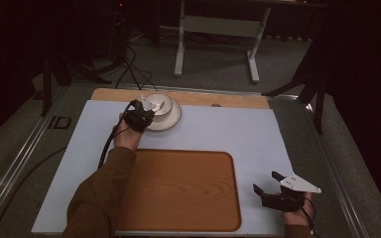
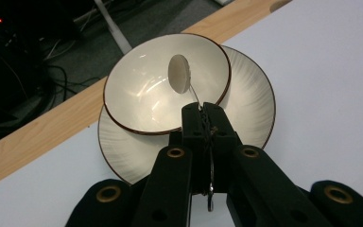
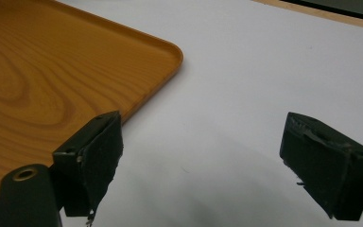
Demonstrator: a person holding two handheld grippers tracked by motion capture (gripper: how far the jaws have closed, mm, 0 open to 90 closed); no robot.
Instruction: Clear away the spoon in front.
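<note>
High view: left claw hovering over bowl on plate at far edge of bench; claw tips hidden by grey plate, spoon hard to make out. Right claw resting open beside tray.

Left gripper view: jaws clamping thin handle of spoon, its head hanging inside bowl; plate partly covered underneath.

Right gripper view: jaws standing wide apart, nothing btwn them; tray corner cut off at left.

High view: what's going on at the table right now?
The left claw is shut on the thin handle of a spoon, whose head hangs over a bowl sitting on a plate at the far edge. The right claw rests open over the white mat, beside the wooden tray.
</note>
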